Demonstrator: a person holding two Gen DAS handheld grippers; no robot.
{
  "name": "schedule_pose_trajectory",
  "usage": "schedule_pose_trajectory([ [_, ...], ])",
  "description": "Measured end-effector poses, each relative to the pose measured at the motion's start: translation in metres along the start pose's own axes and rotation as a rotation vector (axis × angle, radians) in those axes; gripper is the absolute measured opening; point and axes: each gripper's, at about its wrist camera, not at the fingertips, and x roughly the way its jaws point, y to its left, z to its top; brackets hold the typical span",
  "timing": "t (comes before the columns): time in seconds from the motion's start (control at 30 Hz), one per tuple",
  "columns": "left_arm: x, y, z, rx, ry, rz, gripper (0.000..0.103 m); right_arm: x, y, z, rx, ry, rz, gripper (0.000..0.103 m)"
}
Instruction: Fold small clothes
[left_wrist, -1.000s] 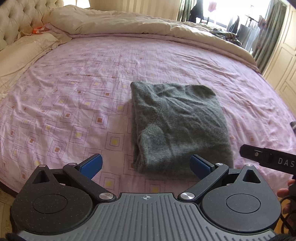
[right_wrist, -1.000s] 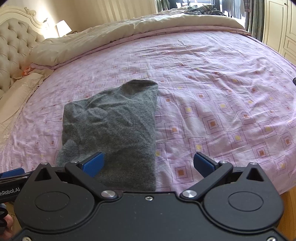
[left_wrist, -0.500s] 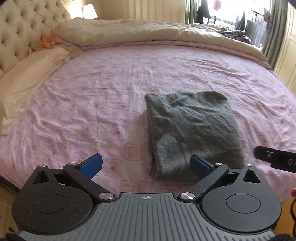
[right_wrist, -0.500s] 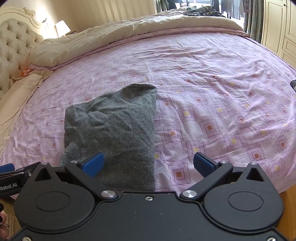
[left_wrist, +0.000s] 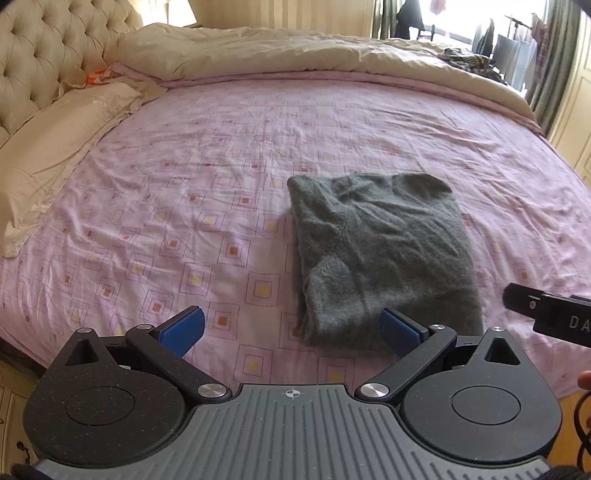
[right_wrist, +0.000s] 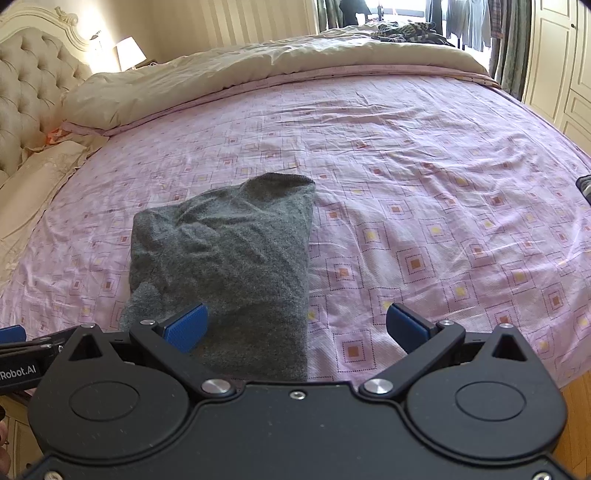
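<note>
Left wrist view: left gripper (left_wrist: 291, 330) is hovering over the near bed edge, blue fingers spread wide, gripping nothing.
Garment: grey knit (left_wrist: 384, 254) is lying folded on the pink sheet (left_wrist: 184, 192), ahead and right.
Right wrist view: right gripper (right_wrist: 295, 328) is also gaping, empty.
Garment: the knit is lying ahead-left, its near edge passing behind the left finger.

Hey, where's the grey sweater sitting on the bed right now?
The grey sweater lies folded on the pink sheet near the bed's front edge: right of centre in the left wrist view, left of centre in the right.
</note>
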Motion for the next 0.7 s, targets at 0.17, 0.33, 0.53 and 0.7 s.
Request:
schedule_pose_trajectory([
  [0.17, 0.0017, -0.0009, -0.0035, 0.001, 0.018, -0.005, 0.102, 0.0004, 0.003, -0.0006, -0.008, 0.002, -0.004, 0.102],
  [0.33, 0.003, -0.0027, -0.0052, 0.007, 0.025, -0.002, 0.102, 0.0014, 0.0056, -0.0023, -0.018, 0.007, -0.005, 0.103],
  [0.53, 0.0053, -0.0022, -0.0072, 0.008, 0.036, 0.003, 0.102, 0.0042, 0.0067, -0.0059, -0.02, 0.015, -0.011, 0.103],
  [0.7, 0.0072, 0.001, -0.0072, -0.001, 0.045, 0.001, 0.102, 0.0062, 0.0068, -0.0083, -0.021, 0.023, -0.016, 0.103],
])
